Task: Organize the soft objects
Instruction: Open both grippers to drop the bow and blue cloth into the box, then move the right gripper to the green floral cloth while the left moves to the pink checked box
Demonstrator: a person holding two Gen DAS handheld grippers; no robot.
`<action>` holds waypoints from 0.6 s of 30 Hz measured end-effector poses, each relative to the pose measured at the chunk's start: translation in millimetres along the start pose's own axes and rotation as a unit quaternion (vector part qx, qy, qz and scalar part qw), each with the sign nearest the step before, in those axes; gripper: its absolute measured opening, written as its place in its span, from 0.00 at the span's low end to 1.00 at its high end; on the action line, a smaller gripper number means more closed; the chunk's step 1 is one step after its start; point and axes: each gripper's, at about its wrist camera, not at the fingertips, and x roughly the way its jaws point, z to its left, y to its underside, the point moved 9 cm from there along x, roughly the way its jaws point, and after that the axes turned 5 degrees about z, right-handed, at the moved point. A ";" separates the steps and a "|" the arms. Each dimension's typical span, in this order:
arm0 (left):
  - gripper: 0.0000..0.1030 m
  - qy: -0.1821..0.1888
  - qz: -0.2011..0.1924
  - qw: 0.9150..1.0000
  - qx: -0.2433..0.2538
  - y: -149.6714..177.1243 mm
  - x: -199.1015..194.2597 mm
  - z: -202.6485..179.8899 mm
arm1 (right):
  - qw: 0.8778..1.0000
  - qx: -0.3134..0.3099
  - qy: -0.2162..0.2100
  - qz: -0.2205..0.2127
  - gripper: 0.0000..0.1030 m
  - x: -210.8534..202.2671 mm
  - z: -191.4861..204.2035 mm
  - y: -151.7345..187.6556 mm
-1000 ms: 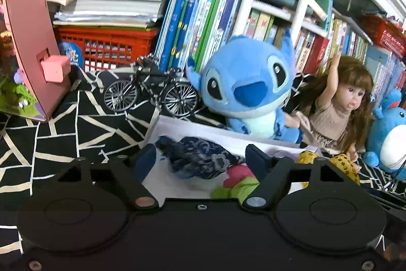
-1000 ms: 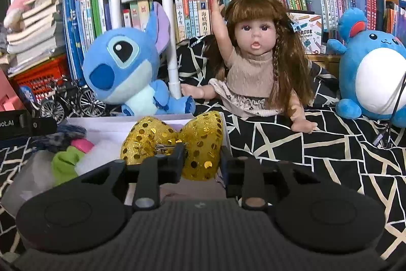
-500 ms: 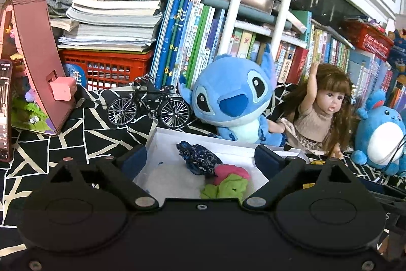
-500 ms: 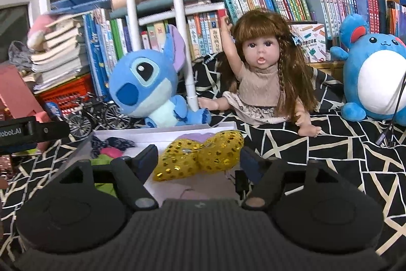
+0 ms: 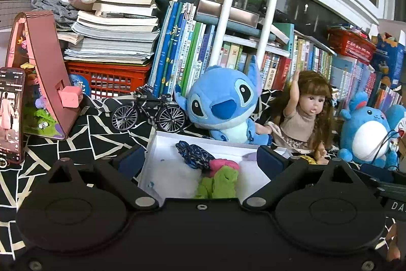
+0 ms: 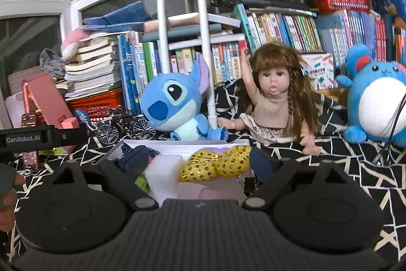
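Both grippers, left gripper point(image 5: 201, 160) and right gripper point(image 6: 196, 159), have just been spreading wide and grip nothing; gold sequin bow point(image 6: 215, 163) and dark scrunchie point(image 5: 194, 155) lie in white box point(image 5: 162, 144)

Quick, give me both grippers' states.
Left gripper: open, jaws just widened, holding nothing.
Right gripper: open, jaws just widened, gold sequin bow released.

A black cloth with pale cracked lines point(image 5: 101, 139) carries a white box point(image 5: 162, 149); toy bicycle point(image 5: 149, 111) at eleven o'clock, blue plush point(image 5: 223, 103) at twelve, doll point(image 5: 304, 116) at two.
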 end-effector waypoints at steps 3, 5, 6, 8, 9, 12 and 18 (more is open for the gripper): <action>0.93 0.003 -0.002 1.000 0.005 4.1 -9.5 -0.7 | 1.000 -0.013 -0.006 -0.009 0.94 -9.7 4.2 0.4; 0.93 0.005 -0.003 1.000 0.009 7.6 -16.0 -1.4 | 1.000 -0.022 -0.009 -0.014 0.94 -16.1 7.4 2.1; 0.93 0.006 -0.004 1.000 0.009 9.3 -19.1 -1.5 | 0.999 -0.026 -0.011 -0.016 0.94 -18.6 8.7 2.9; 0.93 0.007 -0.006 1.000 0.010 12.9 -25.1 -1.2 | 0.999 -0.032 -0.014 -0.019 0.94 -23.4 10.8 5.0; 0.93 0.007 -0.007 1.000 0.010 14.8 -28.3 -0.9 | 0.999 -0.034 -0.016 -0.020 0.94 -25.8 11.6 6.1; 0.93 0.010 -0.012 1.000 0.014 20.8 -38.2 0.0 | 0.999 -0.035 -0.020 -0.022 0.95 -32.9 12.9 9.3; 0.93 0.011 -0.023 1.000 0.018 34.8 -59.4 2.1 | 0.998 -0.040 -0.030 -0.025 0.97 -47.6 15.9 18.3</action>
